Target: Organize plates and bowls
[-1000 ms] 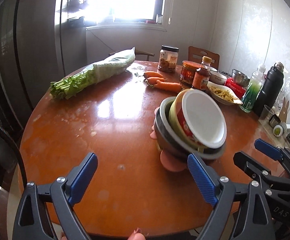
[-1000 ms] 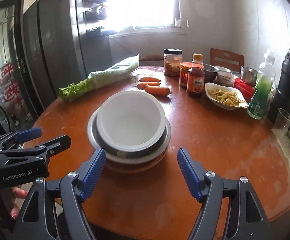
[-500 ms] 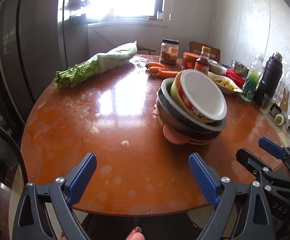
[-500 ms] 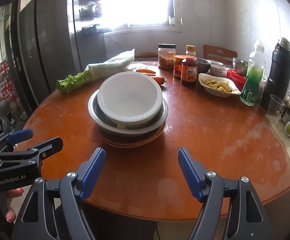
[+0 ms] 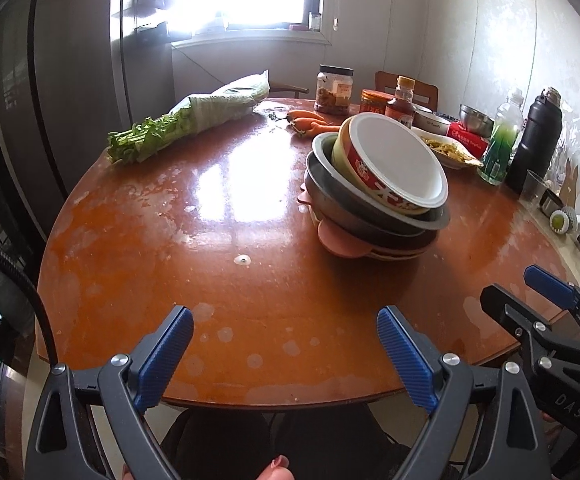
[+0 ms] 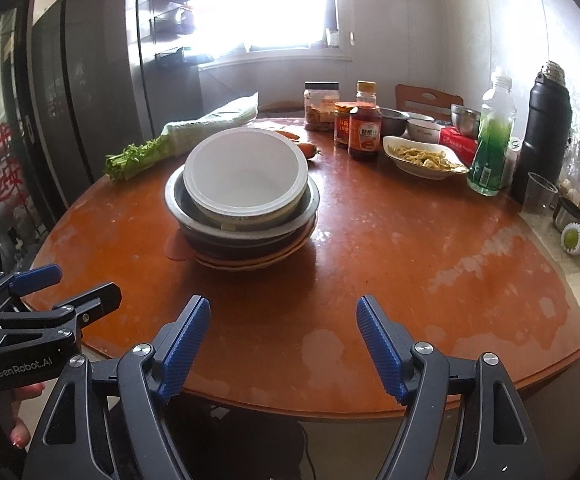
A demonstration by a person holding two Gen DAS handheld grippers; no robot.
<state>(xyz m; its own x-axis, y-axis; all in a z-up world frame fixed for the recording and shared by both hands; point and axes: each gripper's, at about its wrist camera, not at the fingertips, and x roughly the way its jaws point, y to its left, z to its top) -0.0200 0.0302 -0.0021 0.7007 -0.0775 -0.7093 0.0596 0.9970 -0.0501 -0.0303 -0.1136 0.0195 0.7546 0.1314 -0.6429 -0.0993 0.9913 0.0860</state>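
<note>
- The round table (image 6: 390,264) is the landmark; more of its near edge and the floor under it shows in both wrist views than a second ago, so both hands have drawn back from the tabletop and away from the stack.
- The stack (image 6: 241,216) of plates and bowls sits on the table's middle, toward its left half in the right wrist view, in the same spot and order as before. It looks smaller and farther off only because the cameras have retreated.
- In the stack, a white paper bowl (image 5: 394,160) with red print lies uppermost, tilted rather than level. It rests in a steel bowl (image 5: 370,208), which sits on flat plates (image 6: 249,260) with a pink eared one lowest.
- The left gripper (image 5: 285,352) hovers over the table's near edge, well apart from the stack, jaws wide apart and empty.
- The right gripper (image 6: 283,340) also hangs over the near edge, jaws parted and holding nothing.
- My reading: with everything nested and both tools backing off empty, the organizing looks finished or nearly so. The leaning top bowl is the one loose end, since it could slide if the table is knocked.
</note>
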